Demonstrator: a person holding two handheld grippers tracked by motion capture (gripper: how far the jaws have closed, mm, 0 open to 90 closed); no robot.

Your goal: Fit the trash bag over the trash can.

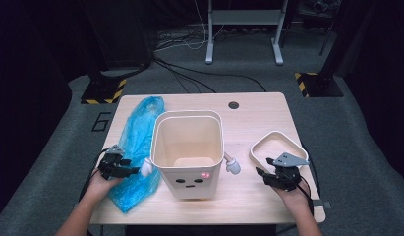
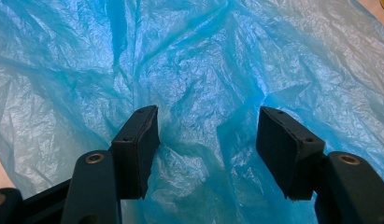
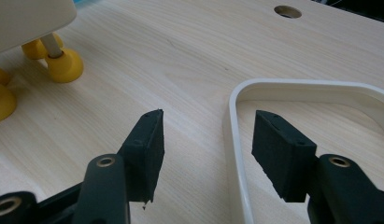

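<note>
The jaws of the left gripper point(image 2: 208, 140) are held wide apart, with nothing clamped between them. In the left gripper view, crumpled blue film is seen between and beyond the two black pads; whether the pads touch it cannot be told. In the high view the left gripper point(image 1: 122, 166) is seen over the blue bag point(image 1: 135, 152), which is spread flat along the left side of the counter point(image 1: 258, 118), from near the far edge to near the near edge. The bag point(image 2: 189, 60) is creased all over and lies just beside the bin point(image 1: 188, 152).

The jaws of the right gripper point(image 3: 206, 149) are likewise held apart and empty. In the right gripper view, the rounded corner of the white ring point(image 3: 236, 140) is seen between the pads, lying flat on the wood. In the high view the right gripper point(image 1: 272, 176) is placed at the near end of the ring point(image 1: 261, 142), on the right side of the counter.

The bin is stood upright in the middle of the counter, open at the top. A face is drawn on its near wall, and small white hands are stuck out at both sides. Yellow feet point(image 3: 63, 63) under the bin are seen in the right gripper view. A round hole point(image 1: 233, 105) is cut in the counter near the far edge.

Each gripper is held by a hand point(image 1: 99, 186) entering from the bottom.
</note>
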